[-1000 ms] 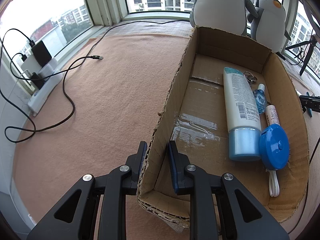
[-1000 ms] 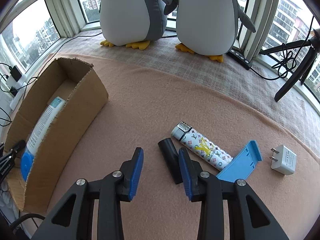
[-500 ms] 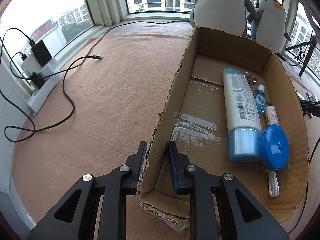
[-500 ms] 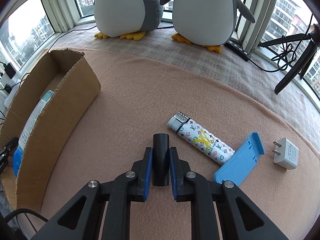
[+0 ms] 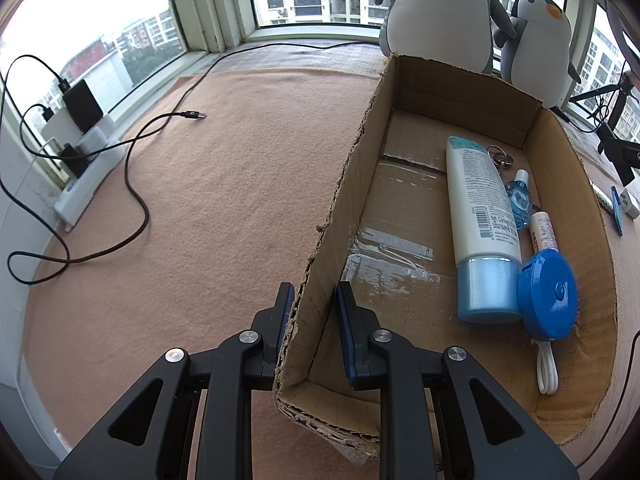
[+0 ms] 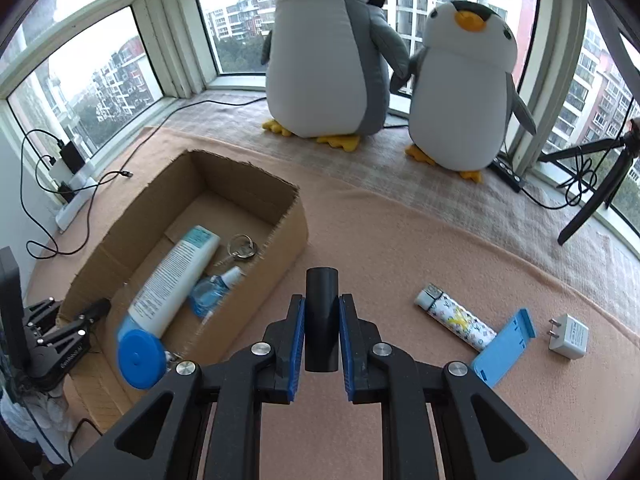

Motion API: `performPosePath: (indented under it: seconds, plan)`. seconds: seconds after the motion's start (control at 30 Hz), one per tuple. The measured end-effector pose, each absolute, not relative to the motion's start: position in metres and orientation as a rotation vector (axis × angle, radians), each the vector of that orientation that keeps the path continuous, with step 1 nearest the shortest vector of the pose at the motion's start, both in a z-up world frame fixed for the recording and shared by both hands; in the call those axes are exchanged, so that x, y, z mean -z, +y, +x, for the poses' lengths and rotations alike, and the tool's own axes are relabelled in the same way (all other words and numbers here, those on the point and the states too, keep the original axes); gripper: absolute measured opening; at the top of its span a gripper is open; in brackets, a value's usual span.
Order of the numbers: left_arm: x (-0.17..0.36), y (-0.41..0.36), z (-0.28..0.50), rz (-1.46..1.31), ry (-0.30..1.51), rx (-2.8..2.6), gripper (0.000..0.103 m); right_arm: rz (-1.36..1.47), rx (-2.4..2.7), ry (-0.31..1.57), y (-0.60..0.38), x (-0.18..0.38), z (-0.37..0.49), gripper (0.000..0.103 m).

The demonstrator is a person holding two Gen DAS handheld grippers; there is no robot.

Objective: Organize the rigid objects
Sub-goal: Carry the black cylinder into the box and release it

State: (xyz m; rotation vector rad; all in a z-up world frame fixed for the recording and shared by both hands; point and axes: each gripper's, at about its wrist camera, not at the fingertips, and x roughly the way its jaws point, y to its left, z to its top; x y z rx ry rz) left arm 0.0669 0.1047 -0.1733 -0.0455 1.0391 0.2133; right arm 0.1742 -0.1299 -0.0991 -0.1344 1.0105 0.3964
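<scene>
Peach blanket (image 5: 224,184) underfoot, and from the left wrist the left gripper (image 5: 312,304) clamps the cardboard box (image 5: 352,184) wall, while the right wrist view shows the right gripper (image 6: 321,320) pinching a black tube (image 6: 321,312), lifted clear beside the box.

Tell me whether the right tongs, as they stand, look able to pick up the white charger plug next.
Probably not yet. The right tongs are shut on the black tube, so they are occupied. The white charger plug itself lies bare on the blanket, with nothing over it.
</scene>
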Motion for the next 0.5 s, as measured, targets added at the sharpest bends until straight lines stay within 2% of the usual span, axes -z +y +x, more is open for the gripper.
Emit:
performPosePath:
  seconds: [0.5]
  plan:
    - [0.173, 0.105, 0.067, -0.046, 1.039, -0.213, 0.020, -0.130, -0.454, 0.981, -0.068, 0.088, 0.189, 0.015]
